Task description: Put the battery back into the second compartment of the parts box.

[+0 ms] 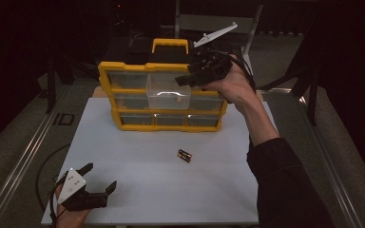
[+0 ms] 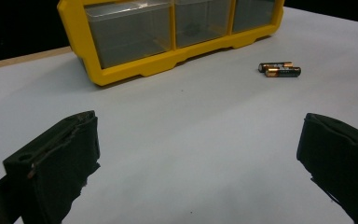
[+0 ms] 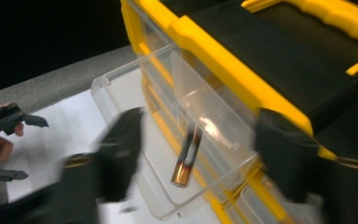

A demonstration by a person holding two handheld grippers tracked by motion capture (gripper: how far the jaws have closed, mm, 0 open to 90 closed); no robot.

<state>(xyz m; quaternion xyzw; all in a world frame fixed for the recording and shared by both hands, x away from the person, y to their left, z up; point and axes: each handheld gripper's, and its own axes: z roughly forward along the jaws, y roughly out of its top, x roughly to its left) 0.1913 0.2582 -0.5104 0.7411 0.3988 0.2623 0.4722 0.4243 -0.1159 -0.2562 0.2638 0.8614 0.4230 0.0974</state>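
A yellow organiser (image 1: 119, 118) with clear drawers is standing at the far side of a white table (image 1: 138, 190), its yellow handle (image 1: 170, 44) on top. One upper drawer (image 1: 167, 95) is being shown pulled out toward the person, and a battery (image 3: 187, 161) is seen inside it in the right gripper view, tilted with its copper end lowest; the frame is blurred there, so it cannot be told whether the battery is resting or falling.

The right gripper (image 1: 190, 79) is being held above the open drawer, just over the organiser's top right corner, by the person's right hand (image 1: 235, 88), with a dark sleeve (image 1: 285, 190) trailing down to the bottom edge. In the right gripper view its jaws are spread wide on either side of the drawer, with nothing between them.

Two more batteries (image 1: 185, 155) are lying side by side, touching, on the bare table in front of the organiser.

The left gripper (image 1: 100, 178) is being held low at the near left corner of the table, well apart from the batteries. Its jaws are standing wide apart and nothing is being gripped; in the left gripper view the pair of batteries (image 2: 279, 69) and the organiser's bottom row (image 2: 168, 60) are lying ahead of it.
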